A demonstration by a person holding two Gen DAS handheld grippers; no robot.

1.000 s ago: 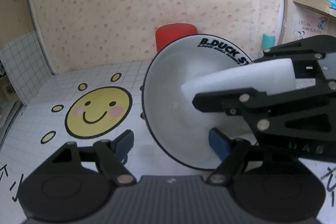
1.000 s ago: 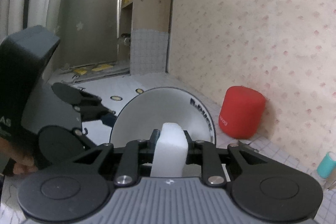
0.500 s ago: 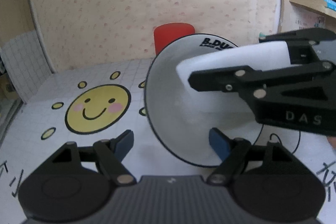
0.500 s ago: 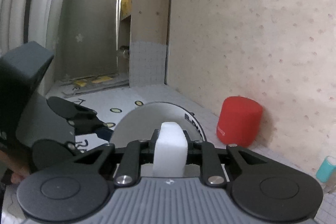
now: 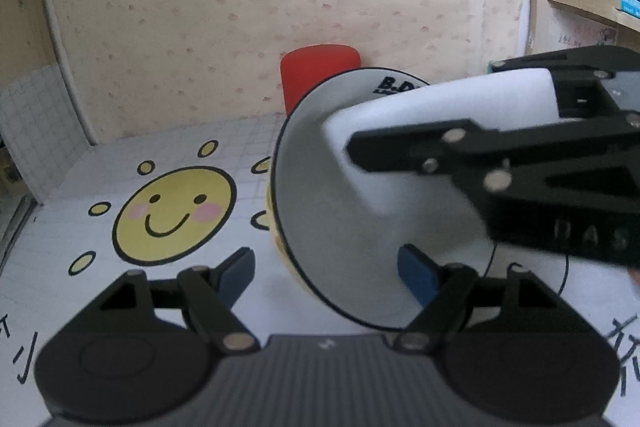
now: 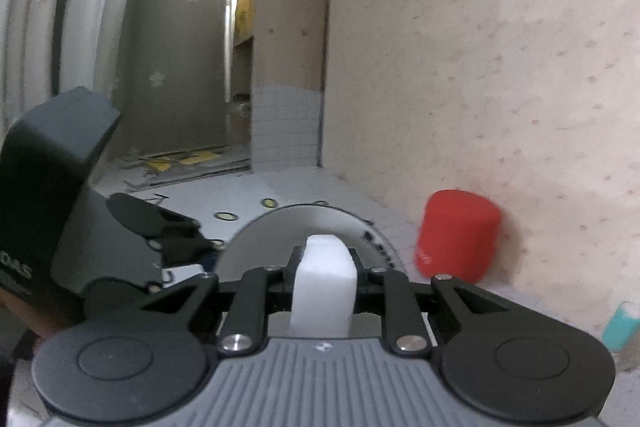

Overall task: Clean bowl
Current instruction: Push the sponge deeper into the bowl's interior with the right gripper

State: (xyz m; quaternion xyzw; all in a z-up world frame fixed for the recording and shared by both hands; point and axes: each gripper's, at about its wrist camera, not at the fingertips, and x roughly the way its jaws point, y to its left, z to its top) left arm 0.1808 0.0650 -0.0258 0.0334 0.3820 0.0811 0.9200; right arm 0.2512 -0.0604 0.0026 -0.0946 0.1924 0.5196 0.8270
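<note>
Bowl (image 5: 320,227) tilted on edge, rim between spread blue pads (image 5: 416,277) of left gripper (image 5: 326,273); grip contact unclear. Right gripper (image 6: 323,267) clamped on white sponge (image 6: 323,287), sponge tip inside bowl near upper rim. Red cup (image 5: 318,77) just behind bowl, against wall. Open tabletop (image 5: 80,307) left of bowl, over sun drawing (image 5: 174,213). Right view alone shows teal object (image 6: 620,325) by wall and left gripper's body.
</note>
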